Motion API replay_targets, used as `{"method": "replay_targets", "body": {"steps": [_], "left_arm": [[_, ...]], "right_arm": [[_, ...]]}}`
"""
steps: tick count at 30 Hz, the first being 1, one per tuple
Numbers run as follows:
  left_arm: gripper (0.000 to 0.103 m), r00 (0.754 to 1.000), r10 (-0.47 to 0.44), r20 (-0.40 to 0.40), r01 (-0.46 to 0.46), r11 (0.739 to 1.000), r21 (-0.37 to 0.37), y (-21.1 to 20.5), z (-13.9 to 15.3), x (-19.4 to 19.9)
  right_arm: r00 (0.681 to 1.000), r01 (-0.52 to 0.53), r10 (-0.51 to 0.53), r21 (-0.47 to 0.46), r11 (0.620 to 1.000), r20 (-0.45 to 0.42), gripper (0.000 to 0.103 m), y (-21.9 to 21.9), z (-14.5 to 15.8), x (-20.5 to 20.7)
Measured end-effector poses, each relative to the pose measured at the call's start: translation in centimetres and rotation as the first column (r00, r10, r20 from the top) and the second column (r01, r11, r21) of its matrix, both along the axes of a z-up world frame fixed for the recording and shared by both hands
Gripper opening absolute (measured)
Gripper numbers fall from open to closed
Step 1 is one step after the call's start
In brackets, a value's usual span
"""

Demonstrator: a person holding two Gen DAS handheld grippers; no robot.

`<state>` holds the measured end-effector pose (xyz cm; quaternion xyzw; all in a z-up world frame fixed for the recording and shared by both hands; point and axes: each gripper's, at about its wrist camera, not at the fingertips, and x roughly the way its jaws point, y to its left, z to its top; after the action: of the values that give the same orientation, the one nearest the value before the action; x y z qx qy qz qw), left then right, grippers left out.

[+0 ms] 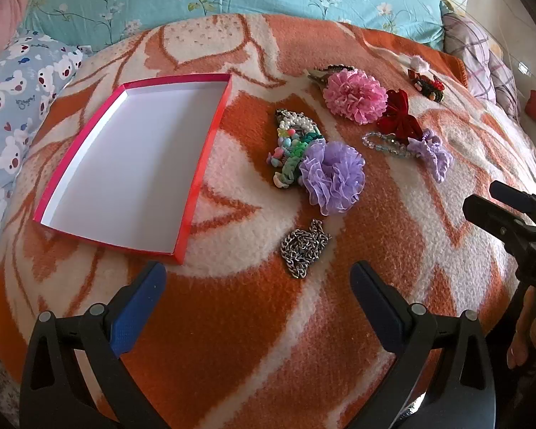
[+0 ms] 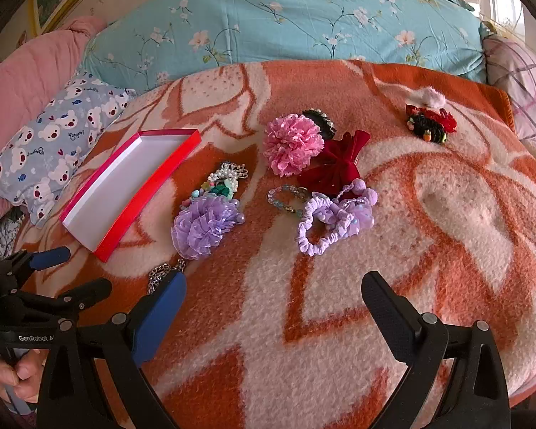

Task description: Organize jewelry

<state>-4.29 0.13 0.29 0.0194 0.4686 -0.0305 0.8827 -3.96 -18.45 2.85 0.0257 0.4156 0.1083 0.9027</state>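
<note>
Jewelry lies loose on the orange-and-cream blanket (image 1: 232, 321), clustered to the right of the red box (image 1: 203, 143); none of it is in the box yet. The box sits open side up, white floor bare, presumably set there as the place everything goes.

Nearest the left gripper (image 1: 257, 286): a silver chain (image 1: 303, 246) in a heap, just ahead of the spread jaws. Beyond it a lilac organza flower (image 1: 332, 175) touches a tangle of beaded bracelets (image 1: 289, 143) (pearl, pastel and green pieces piled together, count unclear). Farther right a pink pompom flower (image 1: 353, 96), a dark red velvet bow (image 1: 400, 114), a clear bead bracelet (image 1: 386, 143) and a lilac scrunchie (image 2: 321, 228) lie close together, some overlapping. A small black-and-red clip (image 2: 432, 125) sits well apart near the far edge, beside a white fluff.

Left gripper: jaws fully apart, nothing between them, angled down over the blanket. The chain is its closest candidate, and the box is on its side, so a short carry seems likely.

Right gripper (image 2: 275, 311): also released and empty, facing bare blanket short of the scrunchie group. A hand (image 2: 14, 371) grips the left tool's handle.

Judgement: sorting not started. The chain may slump and trail when lifted.
</note>
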Motion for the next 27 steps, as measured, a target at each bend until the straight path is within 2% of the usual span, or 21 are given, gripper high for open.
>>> {"method": "replay_targets", "body": {"steps": [27], "left_arm": [[0.103,1.000,-0.015,-0.025,0.014,1.000,-0.025,-0.5,-0.8,1.0]], "right_arm": [[1.000,0.004,-0.004,0.033,0.999,-0.006,0.098,-0.5,-0.4,0.5]]}}
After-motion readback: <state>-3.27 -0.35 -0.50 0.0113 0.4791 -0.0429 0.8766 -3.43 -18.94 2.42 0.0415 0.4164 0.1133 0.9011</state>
